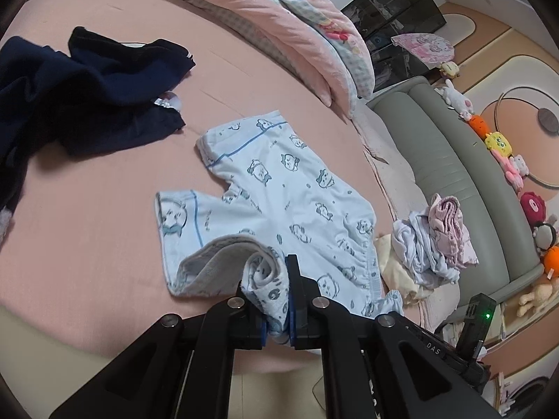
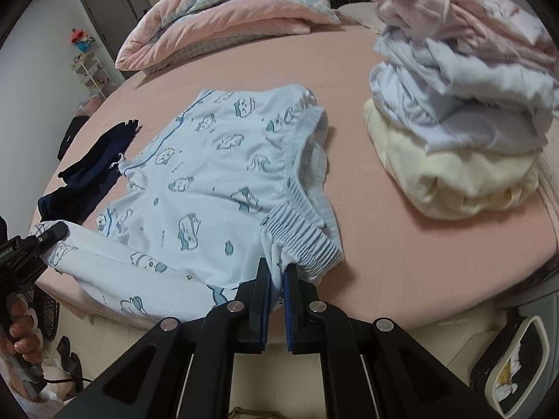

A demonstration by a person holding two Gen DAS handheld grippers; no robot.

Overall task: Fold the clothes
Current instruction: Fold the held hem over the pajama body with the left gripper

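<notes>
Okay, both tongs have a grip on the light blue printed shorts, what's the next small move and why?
Probably carry both corners forward over the shorts toward the far edge. The left tongs pinch a leg hem that is curled back over the leg, the right tongs pinch the waistband, and the rest lies flat on the bed.

Soft, matt printed cotton shorts (image 2: 195, 181) with a ribbed elastic waistband (image 2: 304, 241) lie on a smooth matt pink bed sheet (image 1: 104, 227). Matt black plastic tongs (image 2: 276, 279) carry shiny metal rivets (image 2: 234, 305) and blue rubbery pads. A plush pink quilt (image 2: 227, 24) looks fleecy.
</notes>
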